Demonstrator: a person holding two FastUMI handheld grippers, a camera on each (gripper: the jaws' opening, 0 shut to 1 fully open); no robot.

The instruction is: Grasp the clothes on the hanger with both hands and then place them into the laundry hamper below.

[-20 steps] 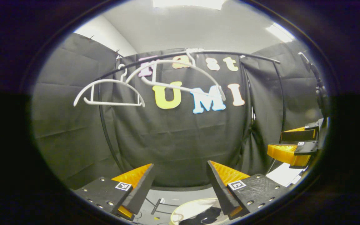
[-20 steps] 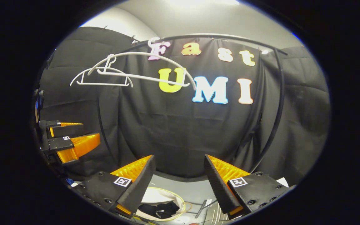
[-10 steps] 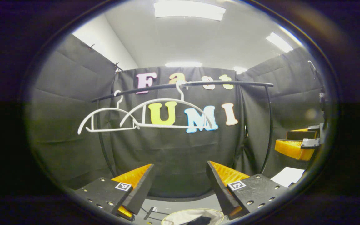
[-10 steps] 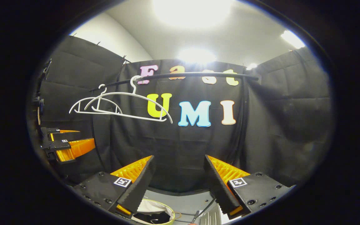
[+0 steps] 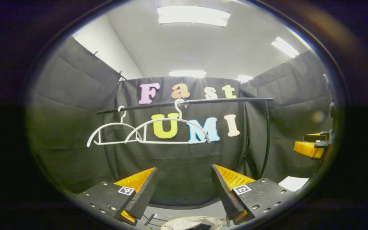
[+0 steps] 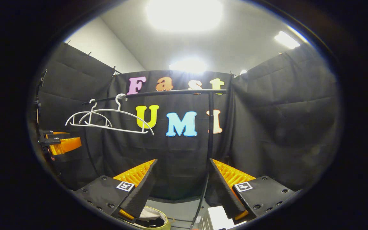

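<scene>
Overhead, bare hangers [image 5: 168, 132] on rail [image 5: 203, 102]; hamper [image 5: 192, 223] rim below

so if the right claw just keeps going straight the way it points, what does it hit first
Probably the rack's black upright pole, which rises right between the right claw's open fingers in the right gripper view. Depth is hard to judge; if it passes beside the pole, the black cloth wall behind comes next. The white hangers sit up and left, off that line.
</scene>
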